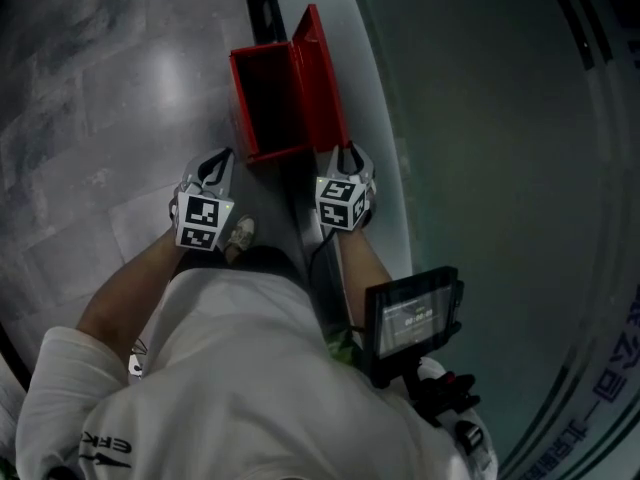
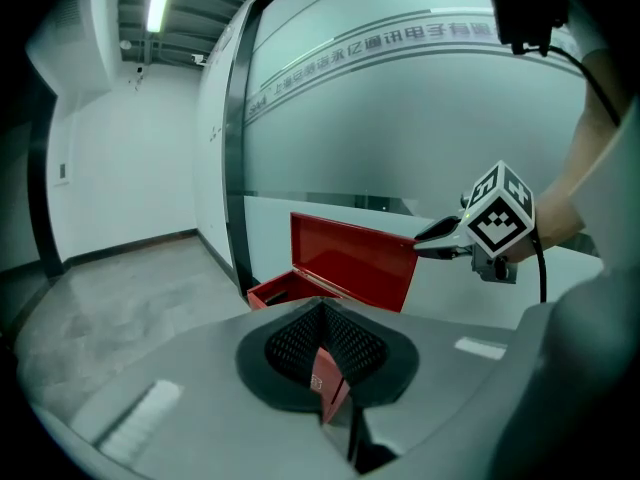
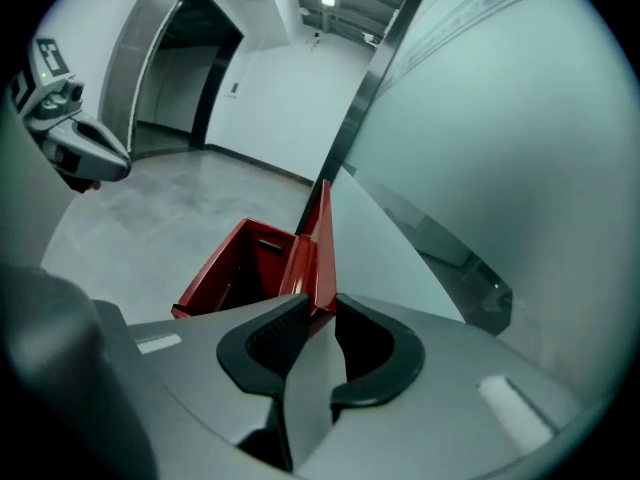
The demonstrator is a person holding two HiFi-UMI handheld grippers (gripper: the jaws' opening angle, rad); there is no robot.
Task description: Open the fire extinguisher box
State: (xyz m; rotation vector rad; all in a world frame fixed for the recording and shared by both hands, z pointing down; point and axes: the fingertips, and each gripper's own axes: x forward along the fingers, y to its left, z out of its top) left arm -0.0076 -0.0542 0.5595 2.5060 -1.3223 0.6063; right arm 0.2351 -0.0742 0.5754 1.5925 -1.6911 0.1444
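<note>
The red fire extinguisher box (image 1: 265, 98) lies on the floor against a glass wall, its inside showing. Its lid (image 1: 320, 78) stands upright along the wall side. My right gripper (image 1: 348, 153) is at the lid's near corner. In the right gripper view the lid (image 3: 322, 248) runs down between the jaws of that gripper (image 3: 318, 313), which are shut on its edge. My left gripper (image 1: 215, 163) hovers by the box's near left corner, clear of it. In its own view the left gripper (image 2: 320, 308) is shut with a small red piece (image 2: 327, 386) wedged between its pads.
The frosted glass wall (image 1: 480, 118) runs along the right, with a dark metal post (image 1: 262, 3) behind the box. Grey stone floor (image 1: 100, 88) spreads to the left. A small screen (image 1: 412, 313) hangs by the person's right side, and a shoe (image 1: 238, 236) stands just before the box.
</note>
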